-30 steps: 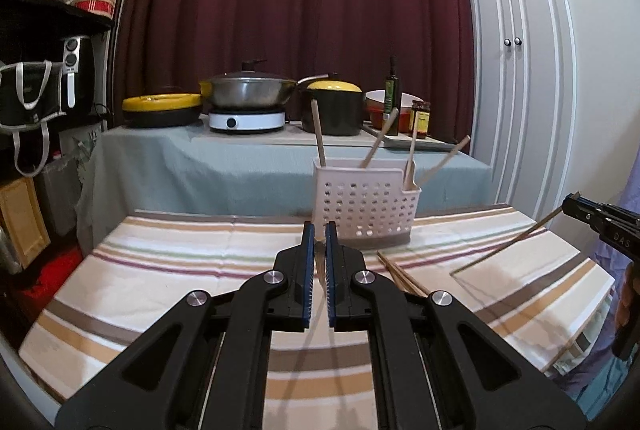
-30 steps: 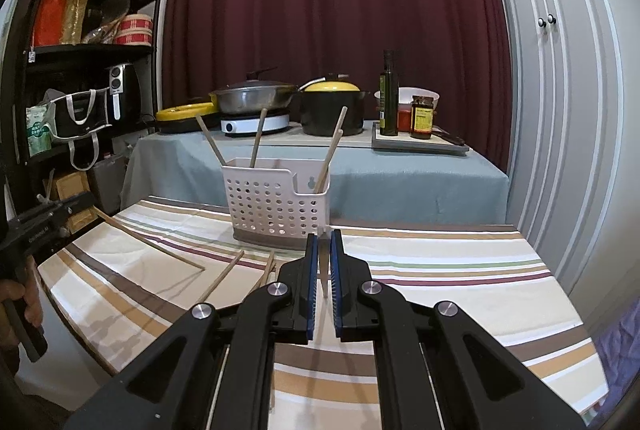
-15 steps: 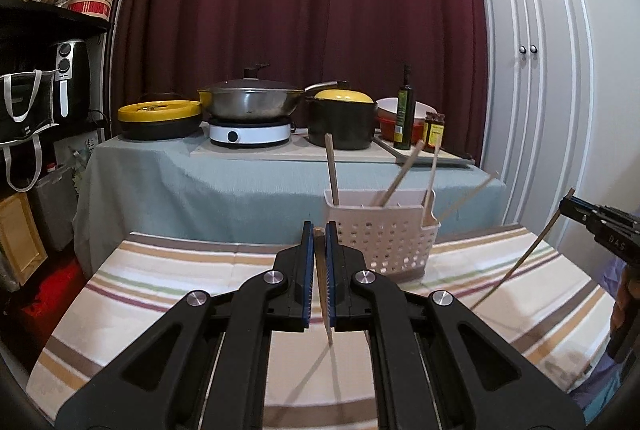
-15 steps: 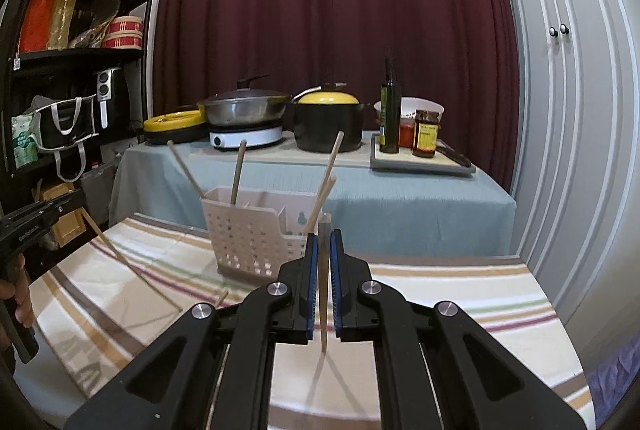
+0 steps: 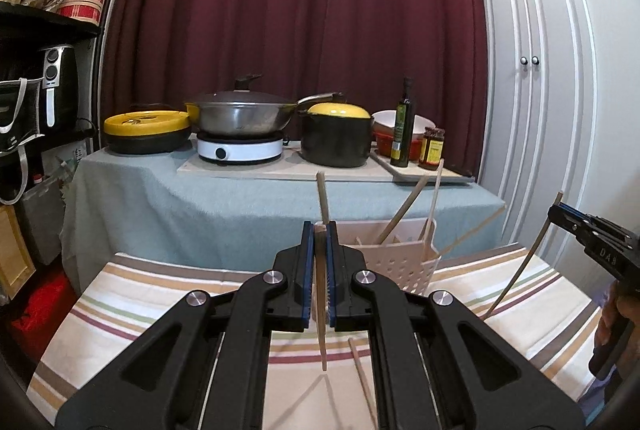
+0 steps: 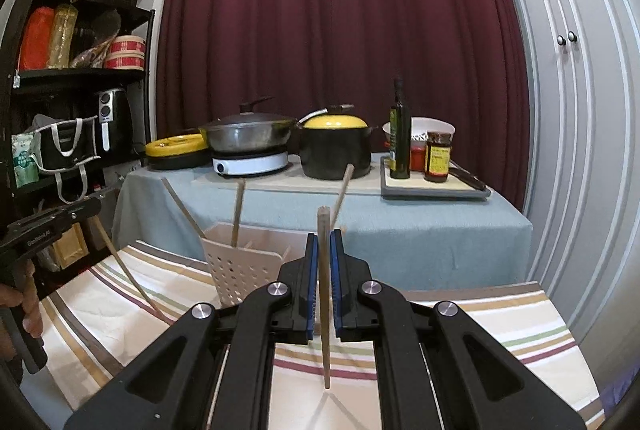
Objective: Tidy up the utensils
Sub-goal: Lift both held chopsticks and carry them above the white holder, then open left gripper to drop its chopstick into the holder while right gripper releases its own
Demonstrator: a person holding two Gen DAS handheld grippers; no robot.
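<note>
Gripping one chopstick (image 5: 321,330) upright in my left hand-held gripper (image 5: 317,270) and another chopstick (image 6: 324,294) in my right hand-held gripper (image 6: 324,262), I faced the basket (image 5: 404,266) at frame centre, several sticks already inside; one loose chopstick (image 5: 362,378) lay below on the counter (image 5: 140,294).

Both grippers, the left (image 5: 317,270) and the right (image 6: 324,284), each clamped on a chopstick (image 5: 321,334) (image 6: 325,310), rose off the striped cloth (image 5: 132,294) over the last second and drew closer to the white basket (image 5: 404,262), so the sticks hung upright.
</note>
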